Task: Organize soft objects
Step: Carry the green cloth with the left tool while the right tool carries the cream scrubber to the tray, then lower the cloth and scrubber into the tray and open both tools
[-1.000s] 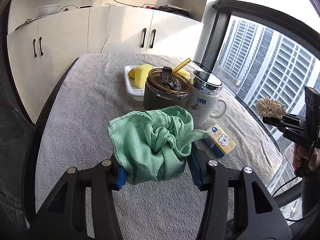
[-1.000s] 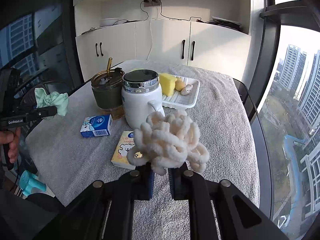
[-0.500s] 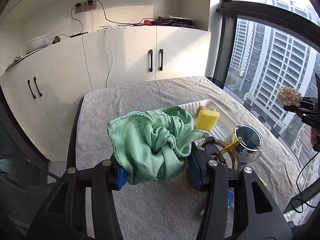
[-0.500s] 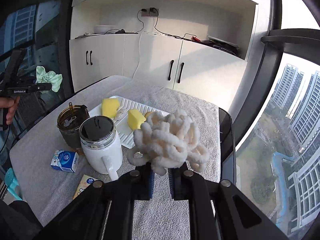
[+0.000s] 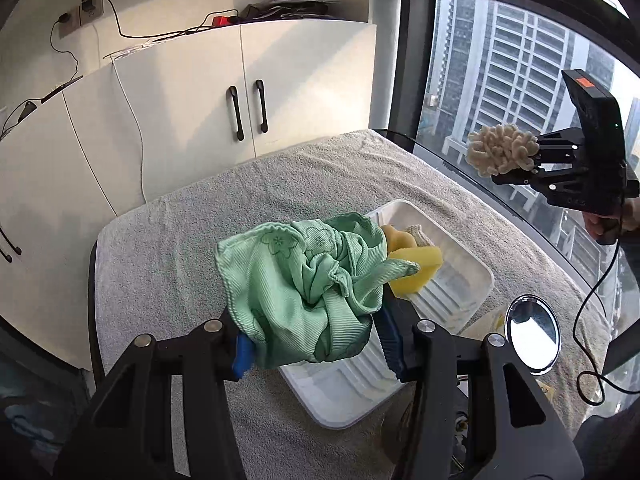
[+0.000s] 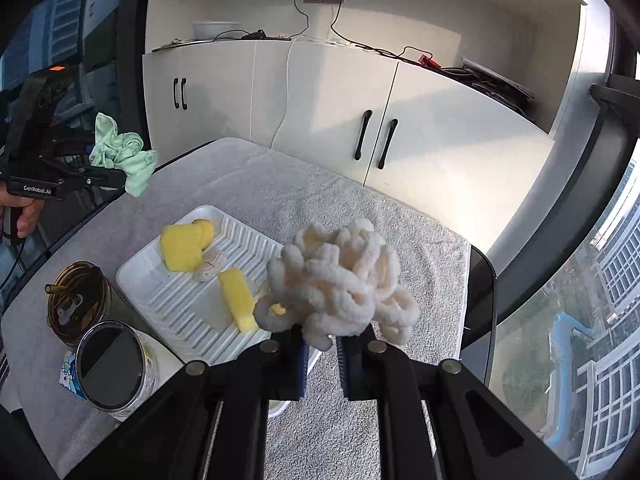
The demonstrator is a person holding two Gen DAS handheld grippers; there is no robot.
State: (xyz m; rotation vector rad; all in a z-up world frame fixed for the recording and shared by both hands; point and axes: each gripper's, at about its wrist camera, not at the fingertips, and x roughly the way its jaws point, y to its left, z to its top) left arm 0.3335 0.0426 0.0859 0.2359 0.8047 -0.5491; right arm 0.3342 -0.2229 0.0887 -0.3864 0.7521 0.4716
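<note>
Left hand-held gripper is clamped on the green cloth above the tray; right hand-held gripper pinches the cream loop bundle above the bench.

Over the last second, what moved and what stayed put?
Both hand-held grippers rose and advanced toward the ribbed white plastic tray: the left hand-held gripper carried the crumpled green microfibre cloth over the tray's near end, and the right hand-held gripper carried the cream looped chenille pad to its edge. Nothing was released. The yellow sponges, cups and cartons stayed put.
</note>
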